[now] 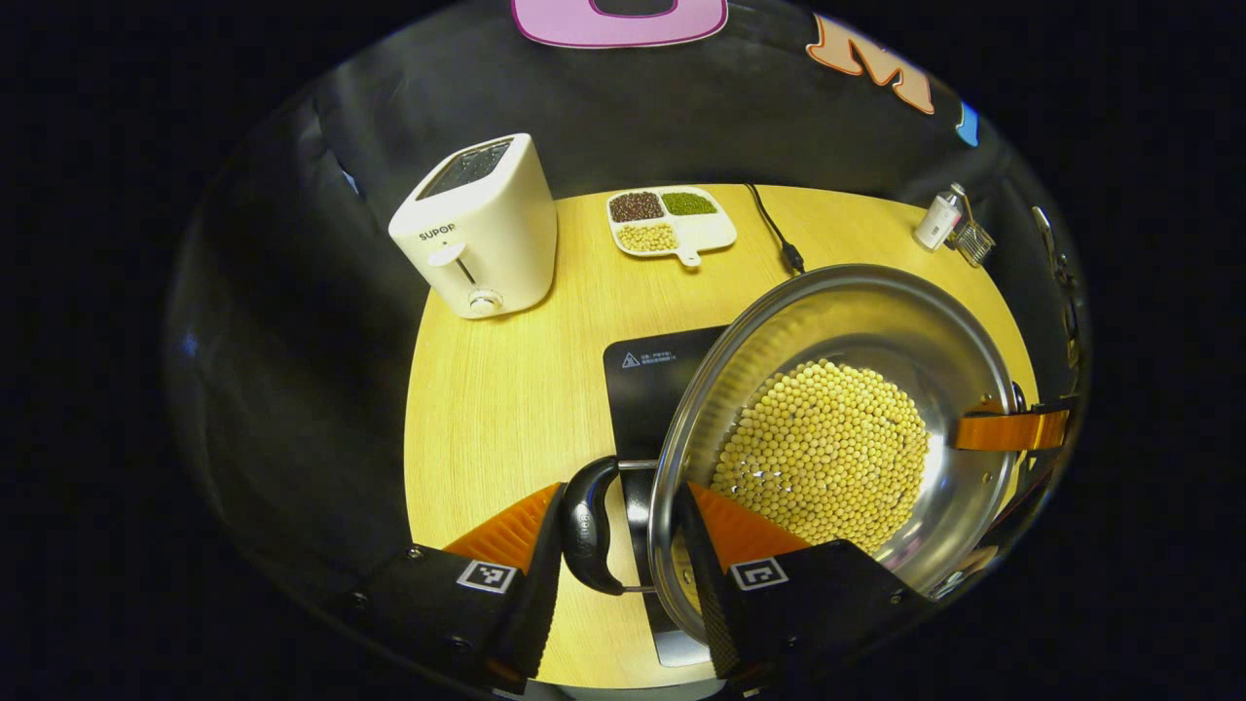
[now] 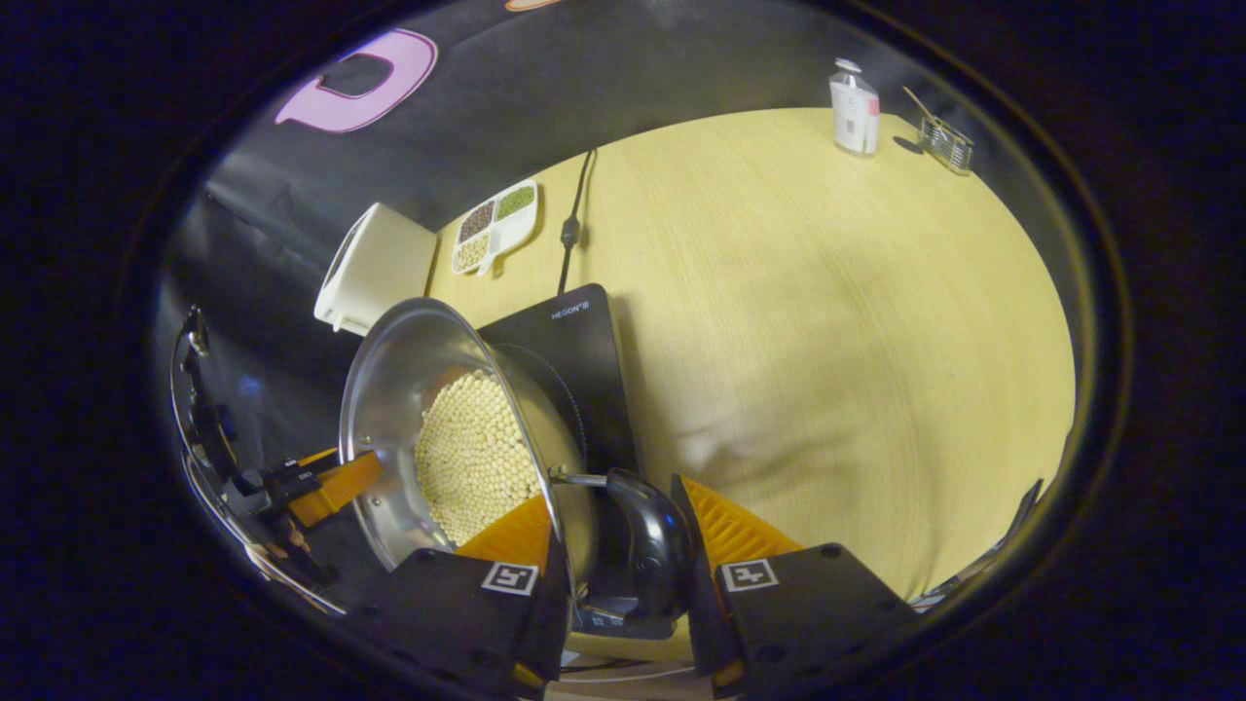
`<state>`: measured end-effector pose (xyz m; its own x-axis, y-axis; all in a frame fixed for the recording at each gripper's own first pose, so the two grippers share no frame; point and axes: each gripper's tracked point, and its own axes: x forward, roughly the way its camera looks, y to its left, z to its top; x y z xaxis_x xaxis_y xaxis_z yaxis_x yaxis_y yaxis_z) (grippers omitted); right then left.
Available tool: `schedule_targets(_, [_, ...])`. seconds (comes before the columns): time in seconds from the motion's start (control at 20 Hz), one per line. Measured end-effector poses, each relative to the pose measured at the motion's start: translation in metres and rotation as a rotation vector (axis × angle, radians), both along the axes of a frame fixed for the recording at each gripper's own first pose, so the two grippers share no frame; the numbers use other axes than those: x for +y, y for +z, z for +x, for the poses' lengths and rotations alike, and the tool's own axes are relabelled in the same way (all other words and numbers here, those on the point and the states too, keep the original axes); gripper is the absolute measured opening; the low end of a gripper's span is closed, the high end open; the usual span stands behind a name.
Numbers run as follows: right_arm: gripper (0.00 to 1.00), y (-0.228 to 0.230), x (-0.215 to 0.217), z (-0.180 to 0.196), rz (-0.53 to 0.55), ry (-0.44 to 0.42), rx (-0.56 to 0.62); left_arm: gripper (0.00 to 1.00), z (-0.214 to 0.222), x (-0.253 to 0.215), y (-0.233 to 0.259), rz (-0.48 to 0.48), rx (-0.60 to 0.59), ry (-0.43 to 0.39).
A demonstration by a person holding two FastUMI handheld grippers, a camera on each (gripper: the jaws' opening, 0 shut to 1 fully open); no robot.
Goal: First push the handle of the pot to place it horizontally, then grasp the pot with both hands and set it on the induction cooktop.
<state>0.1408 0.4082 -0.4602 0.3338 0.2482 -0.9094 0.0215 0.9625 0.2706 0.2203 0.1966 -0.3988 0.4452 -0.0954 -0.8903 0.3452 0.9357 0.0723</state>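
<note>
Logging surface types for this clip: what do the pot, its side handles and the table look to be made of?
The pot looks like polished steel: bright, mirror-like walls reflecting the beans inside. Its side handles seem to be glossy black plastic on thin metal wire brackets, though the look alone leaves that open. The table appears to be pale wood or a wood-grain laminate, matte, with fine grain lines.

Booth kitchen: toaster [image 1: 477, 229], induction cooktop [image 2: 574, 360].
</note>
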Motion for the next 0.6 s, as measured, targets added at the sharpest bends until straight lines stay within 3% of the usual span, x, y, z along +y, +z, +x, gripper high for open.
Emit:
schedule_targets(0.35, [0.48, -0.014, 0.001, 0.008, -0.002, 0.006, 0.010, 0.65, 0.006, 0.001, -0.006, 0.020, 0.006, 0.012])
schedule_targets(0.4, [0.53, -0.017, 0.000, 0.009, -0.005, 0.006, 0.011, 0.65, 0.007, 0.001, -0.007, 0.022, 0.004, 0.012])
schedule_targets(0.6, [0.54, -0.021, 0.000, 0.009, 0.015, 0.000, 0.019, 0.66, 0.008, 0.001, -0.006, 0.032, -0.009, 0.015])
